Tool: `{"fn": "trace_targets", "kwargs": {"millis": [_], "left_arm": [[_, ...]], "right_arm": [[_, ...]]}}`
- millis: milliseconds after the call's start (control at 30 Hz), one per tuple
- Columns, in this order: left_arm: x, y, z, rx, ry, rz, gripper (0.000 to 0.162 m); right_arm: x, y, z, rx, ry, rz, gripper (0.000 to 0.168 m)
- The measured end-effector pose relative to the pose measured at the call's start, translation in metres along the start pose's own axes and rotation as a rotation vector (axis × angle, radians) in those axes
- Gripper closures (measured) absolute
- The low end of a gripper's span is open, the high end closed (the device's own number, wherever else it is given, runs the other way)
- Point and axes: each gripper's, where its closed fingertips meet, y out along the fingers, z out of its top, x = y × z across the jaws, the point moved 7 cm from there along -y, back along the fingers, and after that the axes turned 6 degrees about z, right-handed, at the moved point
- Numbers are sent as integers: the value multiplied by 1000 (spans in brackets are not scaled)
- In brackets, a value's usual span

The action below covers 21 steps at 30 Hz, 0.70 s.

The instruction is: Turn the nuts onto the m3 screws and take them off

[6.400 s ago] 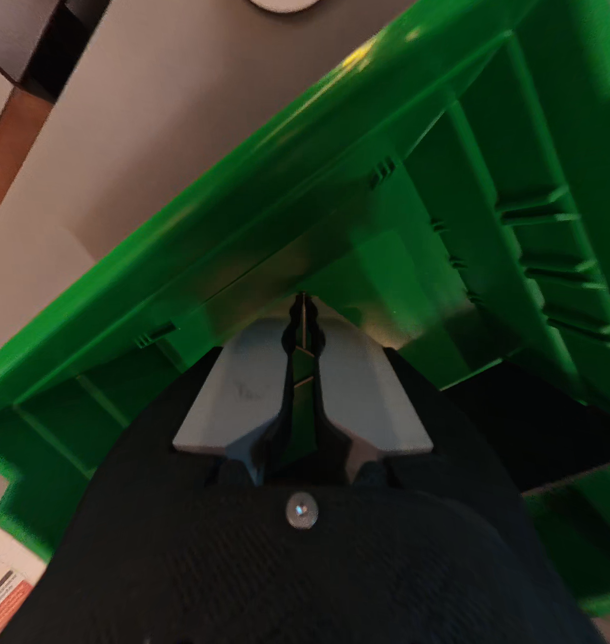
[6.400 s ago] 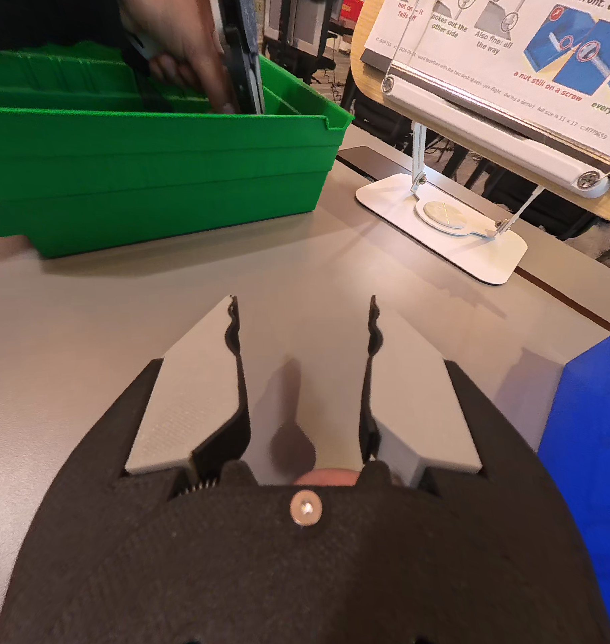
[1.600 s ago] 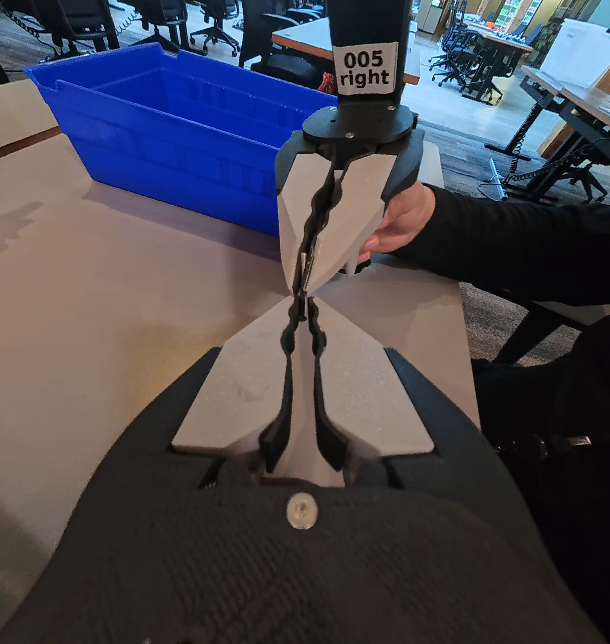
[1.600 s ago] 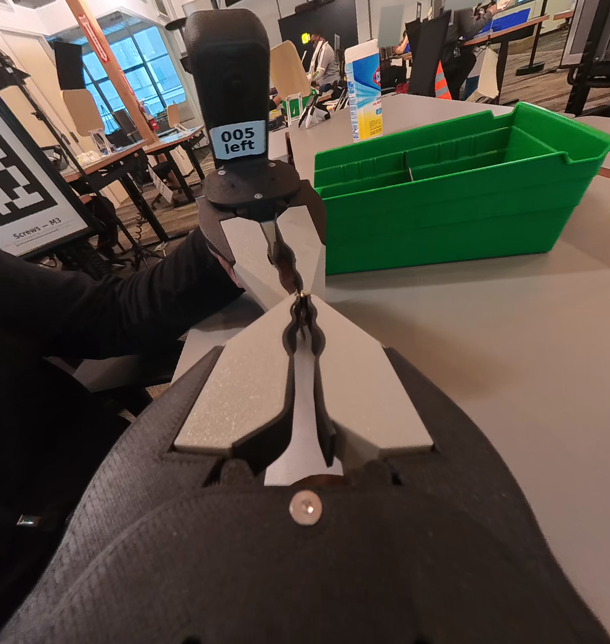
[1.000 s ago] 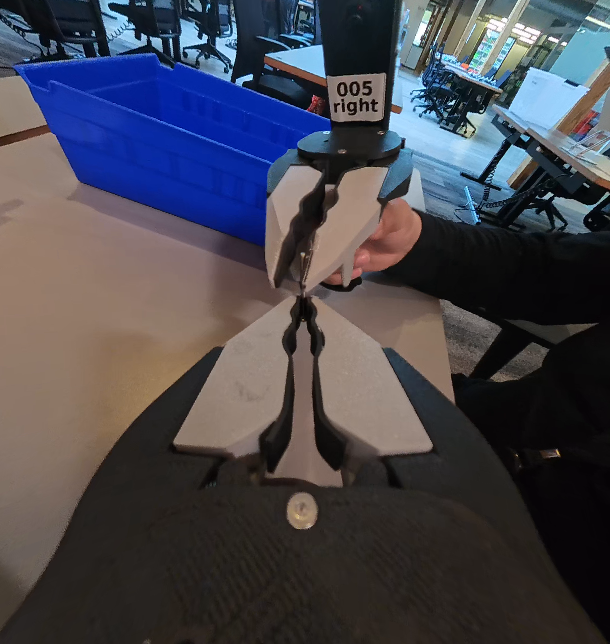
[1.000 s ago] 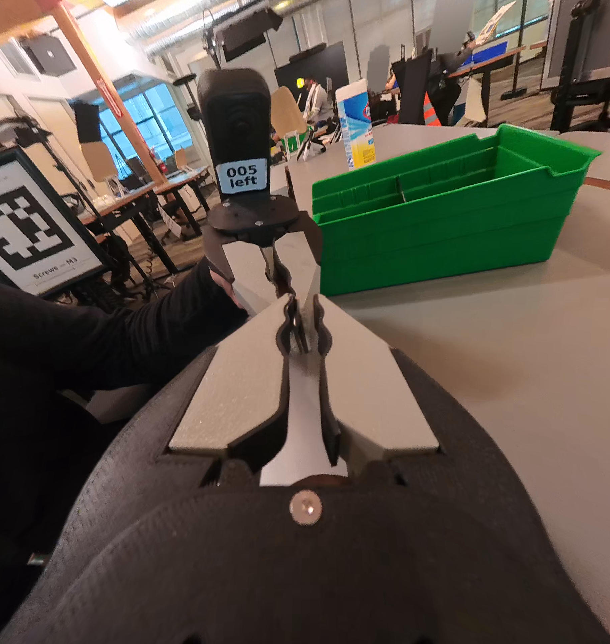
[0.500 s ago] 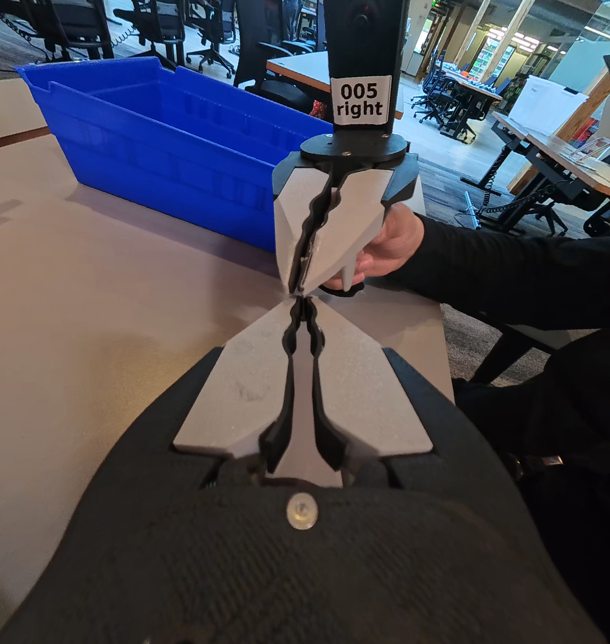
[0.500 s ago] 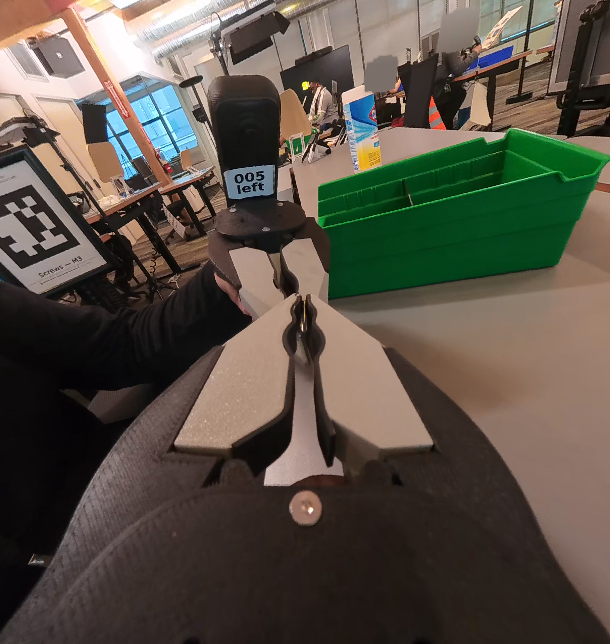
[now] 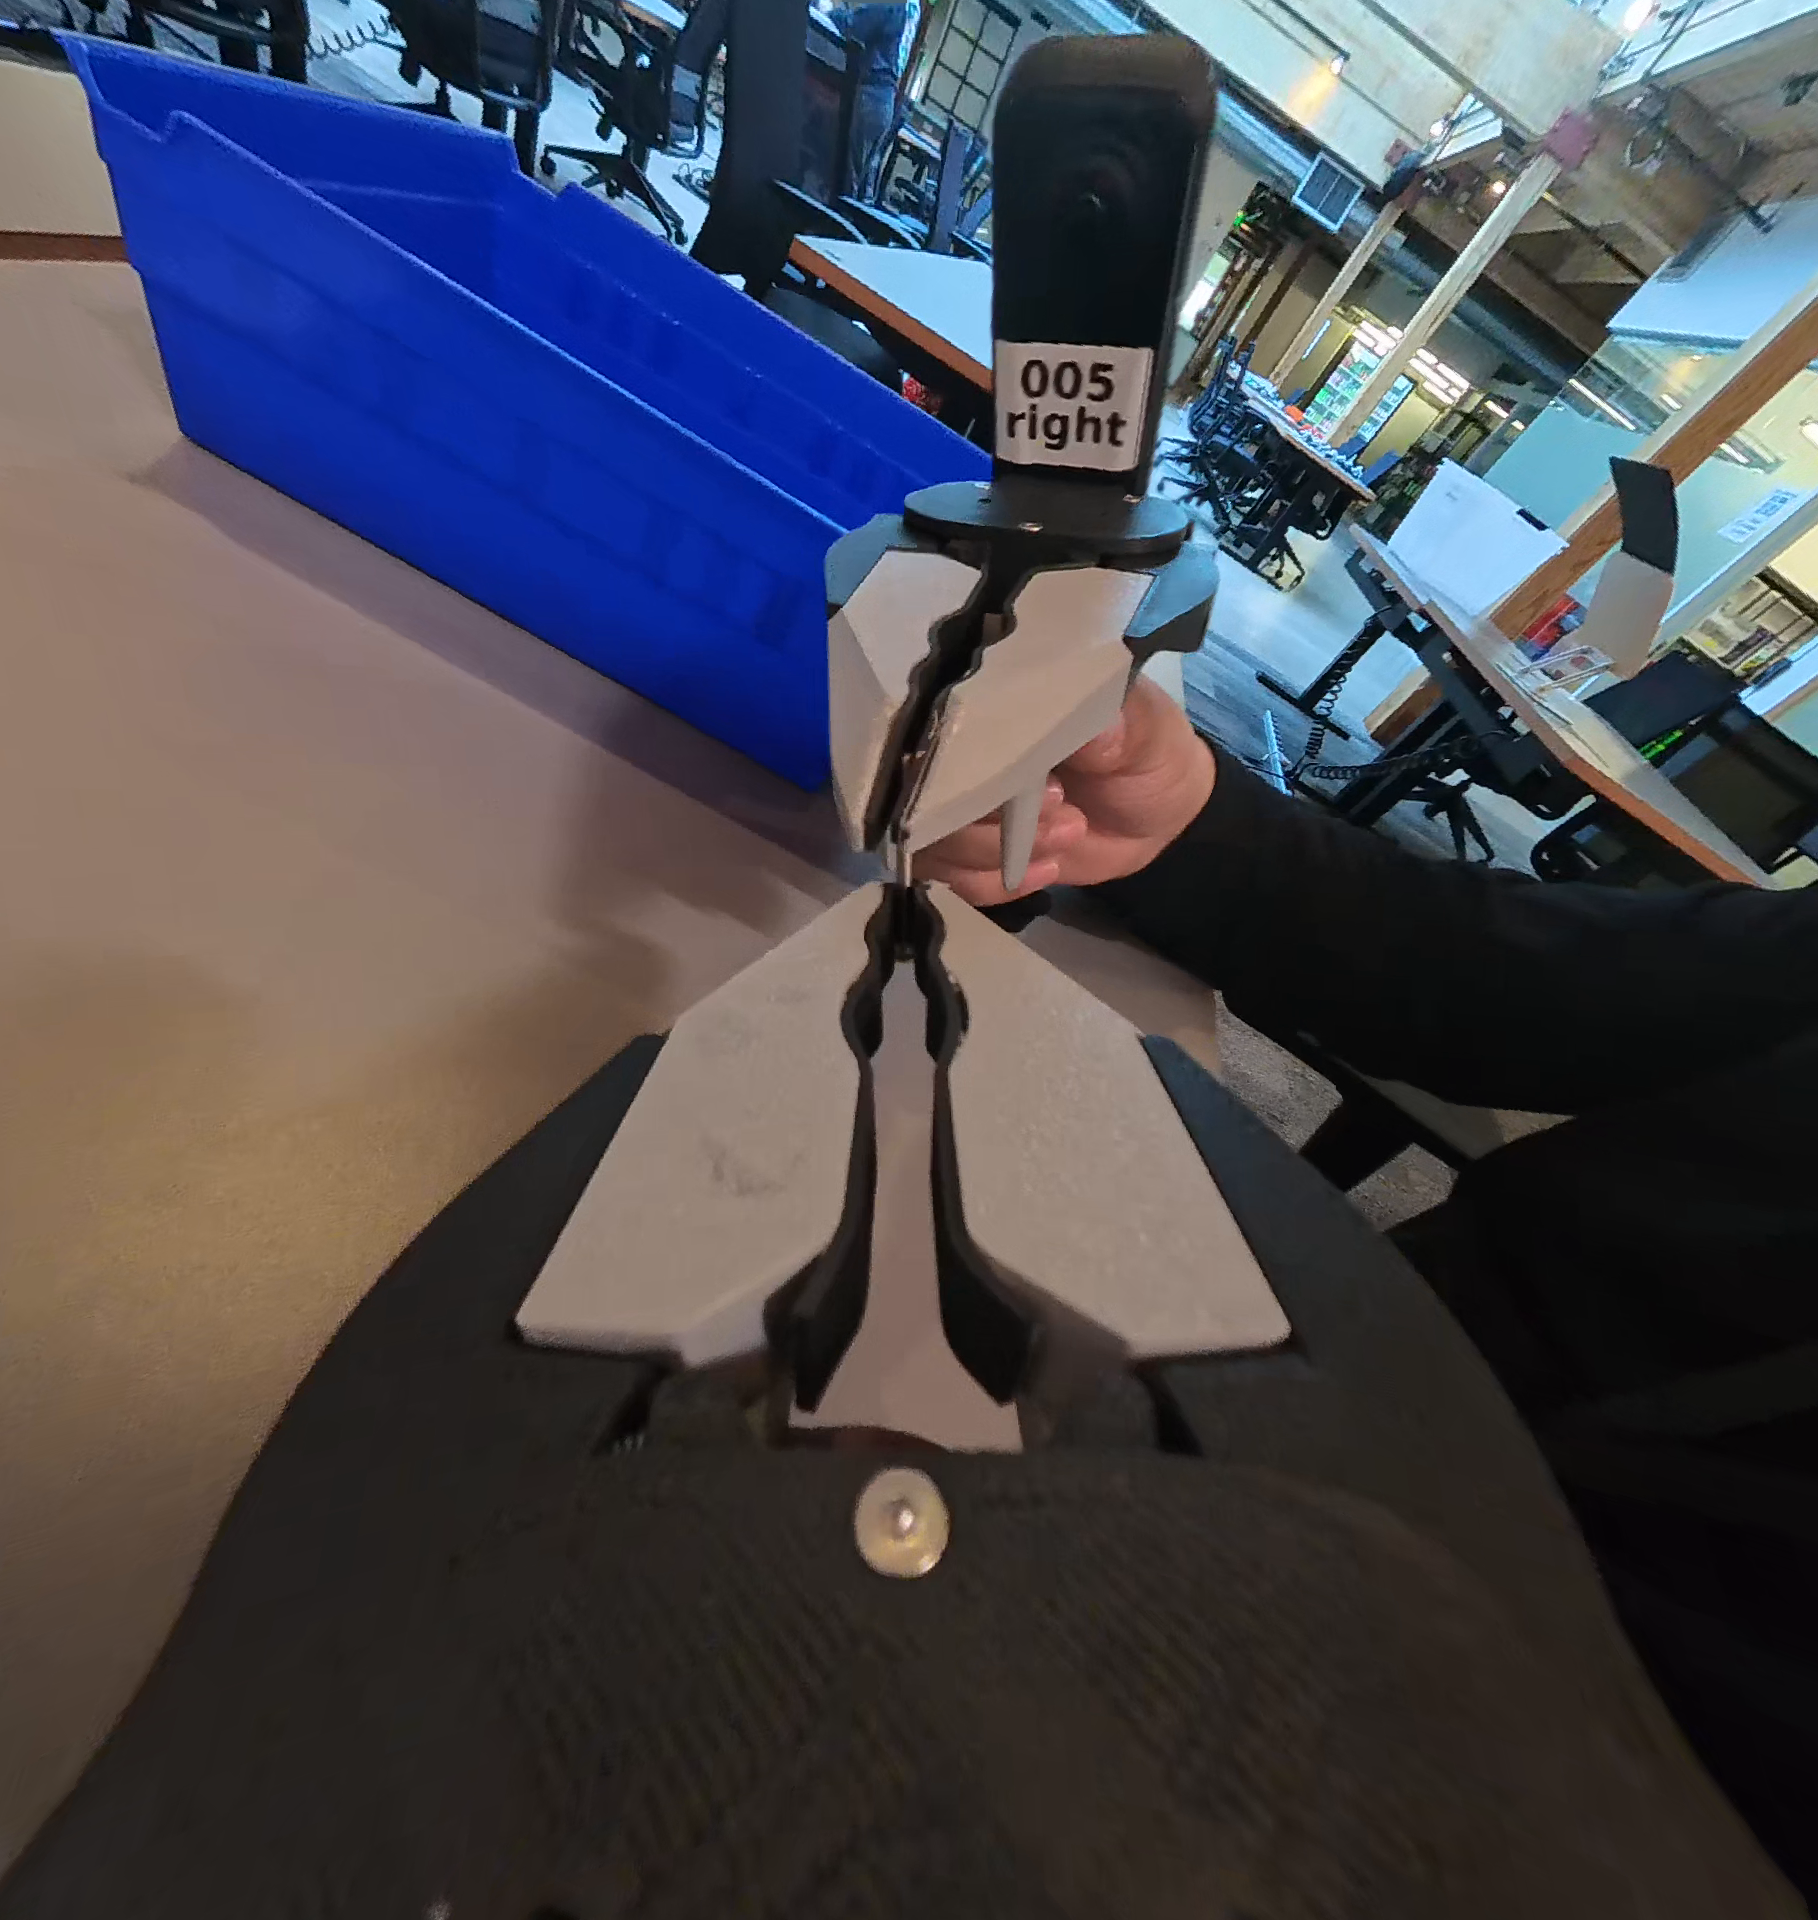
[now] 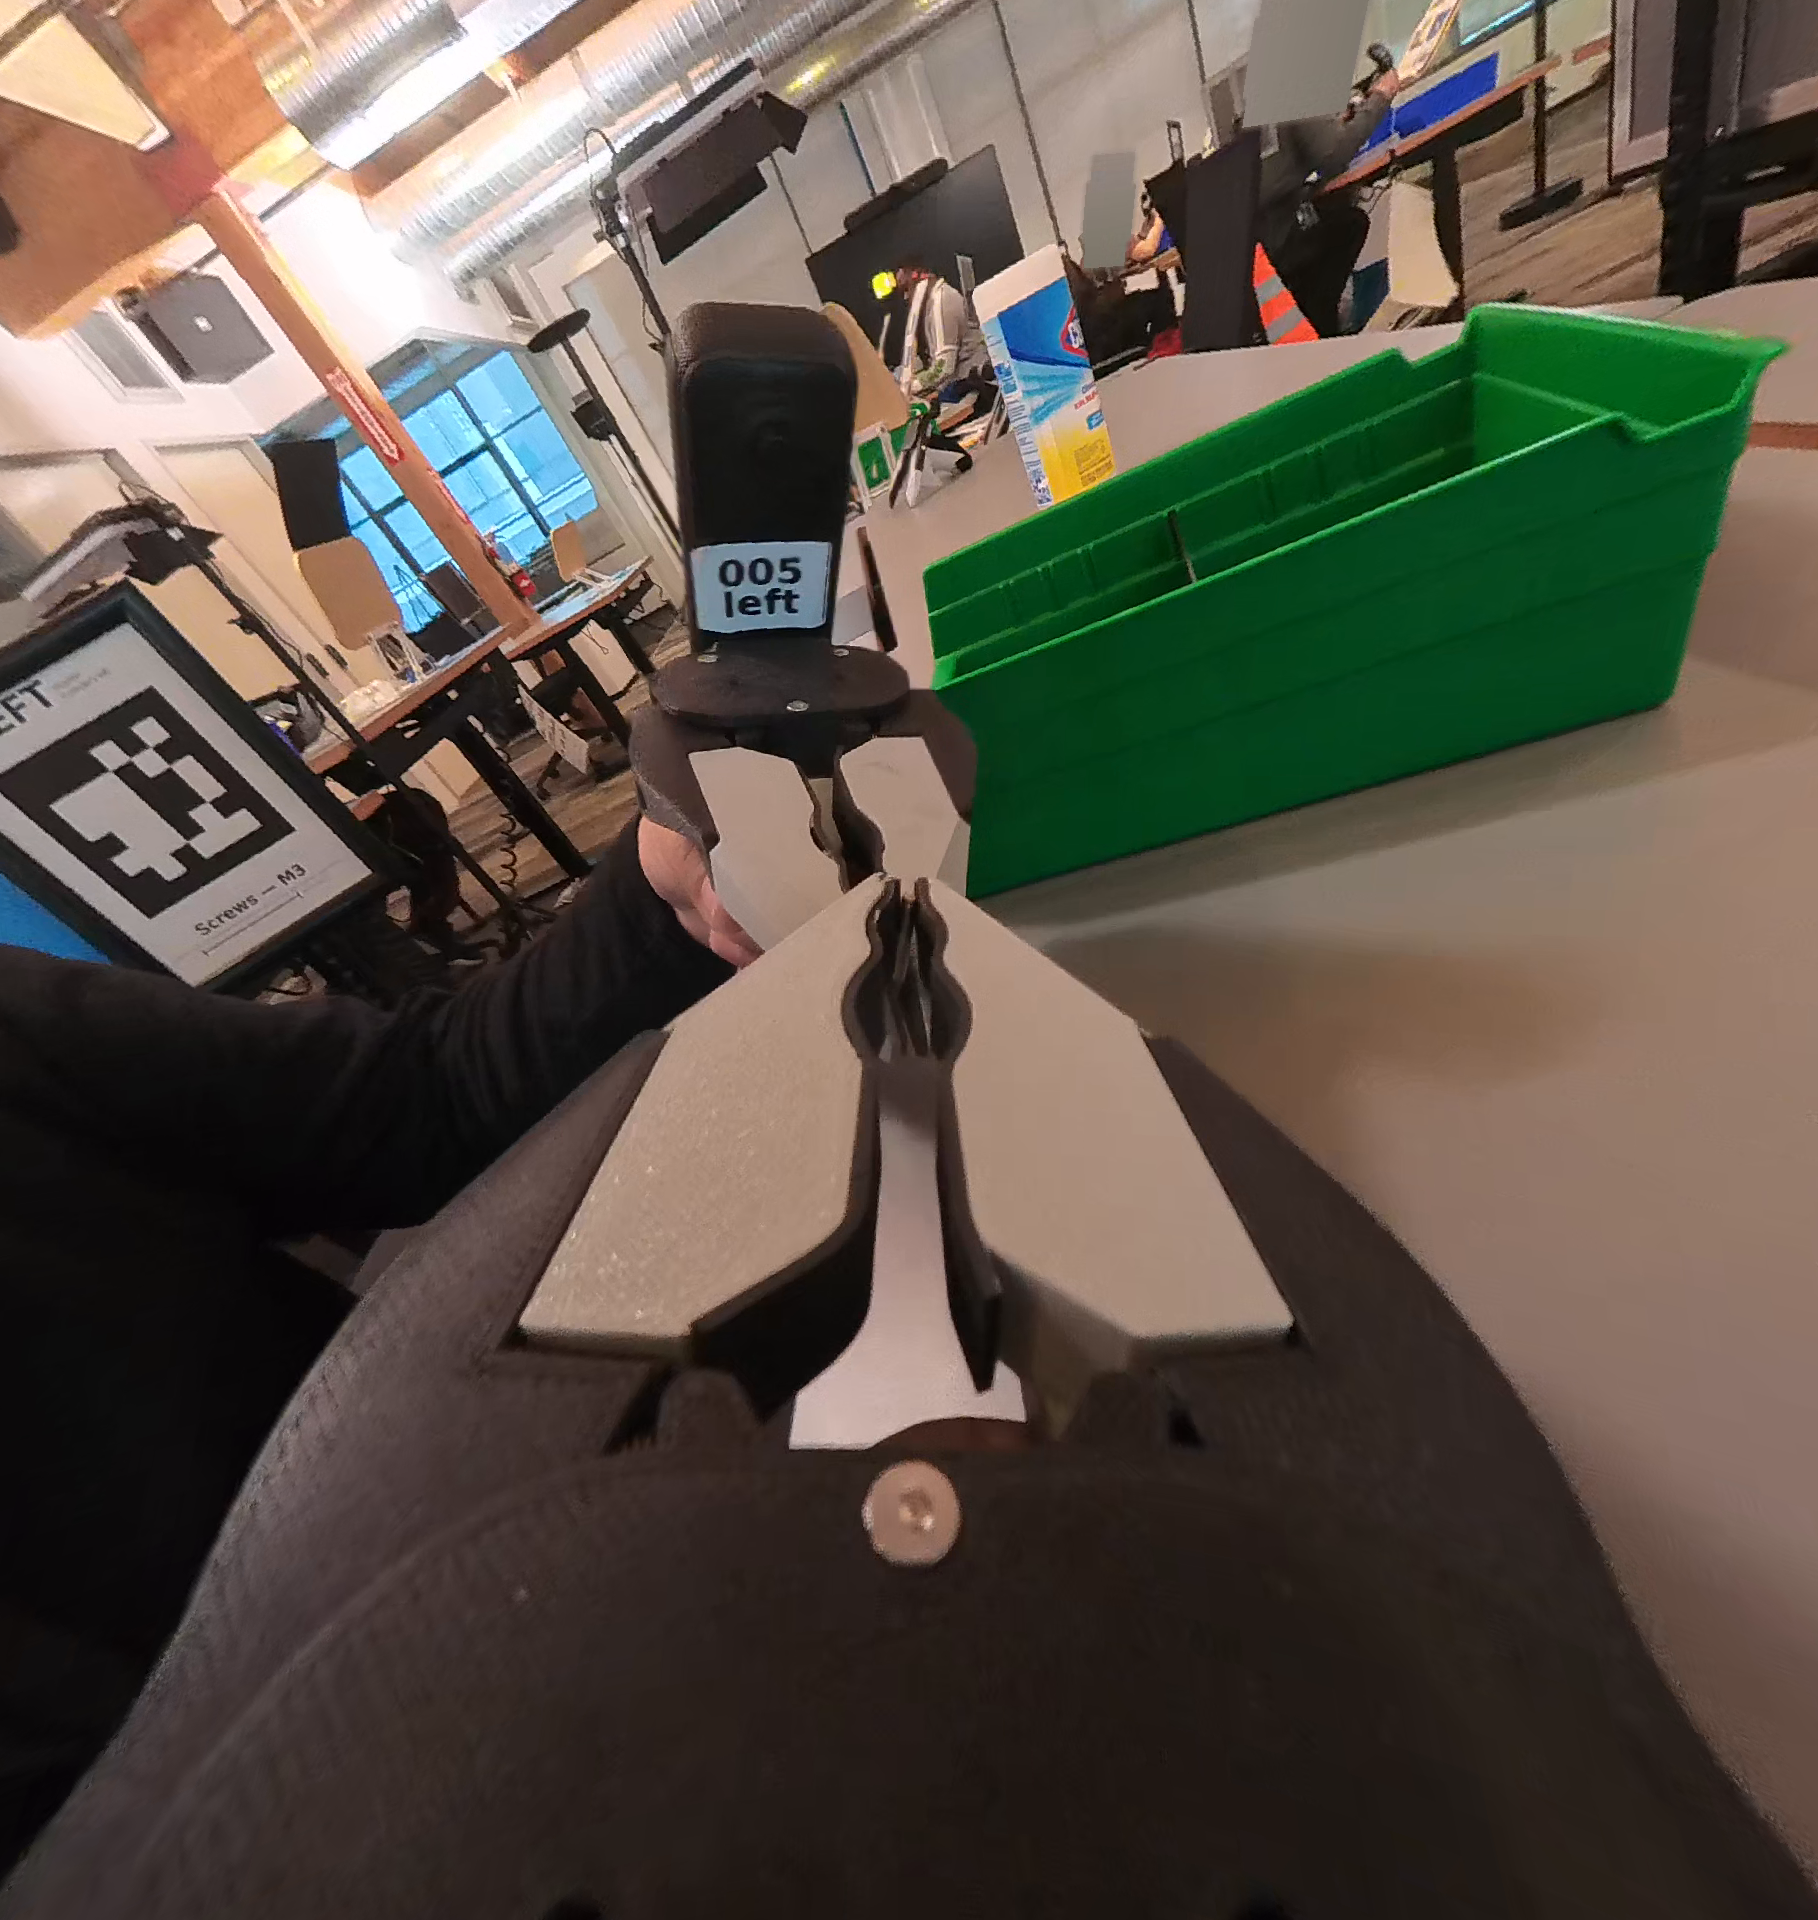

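Note:
My two grippers meet tip to tip above the beige table point(image 9: 209, 935). In the left wrist view my left gripper point(image 9: 900, 920) is shut, with a small part pinched at its very tip that I take for the nut; it is mostly hidden. My right gripper point(image 9: 897, 831) points down at it and is shut on a thin silver M3 screw point(image 9: 900, 860), whose shank bridges the short gap between the tips. In the right wrist view my right gripper point(image 10: 905, 896) is shut, and the left gripper point(image 10: 832, 831) sits just behind its tips.
A blue bin point(image 9: 469, 436) stands on the table behind the grippers in the left wrist view. A green bin point(image 10: 1352, 665) and a wipes canister point(image 10: 1040, 384) stand at the right wrist view's far side. A framed marker sign point(image 10: 146, 810) stands on the left. The tips of both grippers are at nearly the same place.
My right gripper's fingers had a small gap a second ago and are now pressed together. Both grippers have tilted and rolled a little, with their tips kept together.

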Motion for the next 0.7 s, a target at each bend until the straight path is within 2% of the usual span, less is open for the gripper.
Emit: {"fn": "trace_targets", "kwargs": {"millis": [700], "left_arm": [[2, 1, -2, -10, 30, 2, 162]], "right_arm": [[-1, -1, 0, -31, 9, 18, 168]]}}
